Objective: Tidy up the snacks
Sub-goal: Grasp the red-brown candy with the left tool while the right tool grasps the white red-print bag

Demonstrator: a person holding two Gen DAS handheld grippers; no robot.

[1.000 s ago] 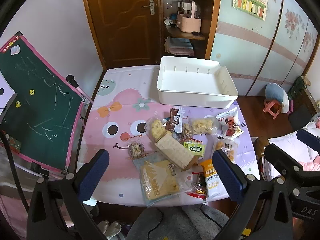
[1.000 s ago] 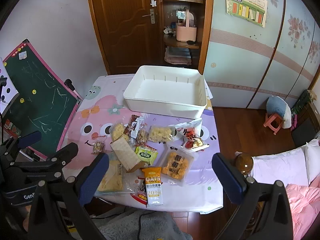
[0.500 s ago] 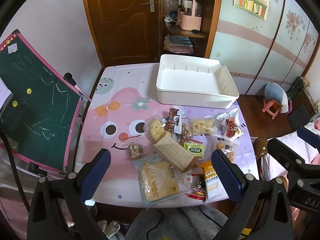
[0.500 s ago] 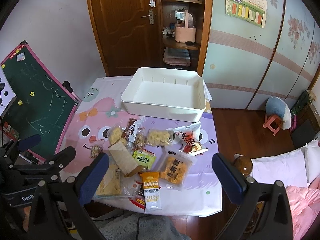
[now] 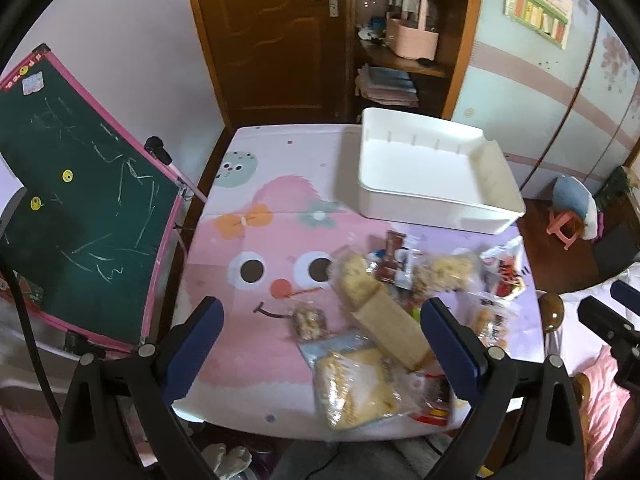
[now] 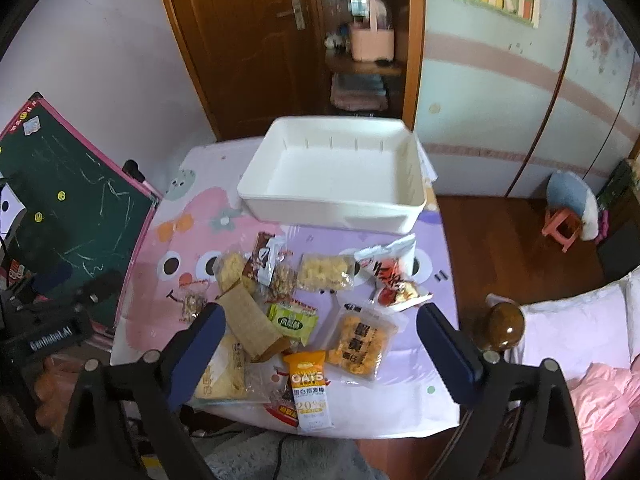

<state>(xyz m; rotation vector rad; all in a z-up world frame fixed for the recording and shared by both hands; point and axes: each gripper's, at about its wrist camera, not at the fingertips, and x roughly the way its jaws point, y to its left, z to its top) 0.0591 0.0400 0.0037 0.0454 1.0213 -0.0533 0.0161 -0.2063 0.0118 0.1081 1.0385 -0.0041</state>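
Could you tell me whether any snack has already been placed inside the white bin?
No, the white bin is bare inside, and the snacks all lie on the table in front of it.

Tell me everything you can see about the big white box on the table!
The white box is a wide, shallow, open-topped tub that looks like smooth plastic. It has rounded corners, a rim, and small ribs along its inner back wall. It is empty and sits flat and upright at the far end of the table, on the cartoon cloth. The snack packets lie nearer, apart from it.

Green chalkboard, pink stool
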